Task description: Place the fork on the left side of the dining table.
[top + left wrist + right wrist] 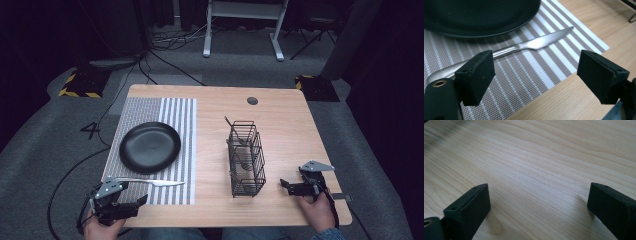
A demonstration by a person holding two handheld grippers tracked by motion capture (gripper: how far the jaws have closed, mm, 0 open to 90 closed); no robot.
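My left tongs (131,204) sit at the lower left of the high view, jaws wide apart with nothing between them. Just beyond them lies the slim silver metal table knife (150,182), flat on the grey-and-white striped woven placemat (177,122), its blade tip pointing toward the middle of the frame. In the left tongs view the knife (524,46) runs from the lower left up toward the upper right, handle end tucked behind my left-hand jaw, blade clear of both pads; I can't tell whether that jaw touches the handle. The round black plate (149,147) rests on the same placemat, just above the knife in the high view, close beside it but apart.

Over at the lower right of the high view, my right tongs (290,186) hang just over the pale wooden counter (285,115), jaws spread wide too, nothing in them; the right tongs view shows bare wood grain between the pads. Between my two hands, right of centre, stands the black wire cutlery basket (246,159), upright, with a dark-handled utensil (235,131) leaning out of its top.
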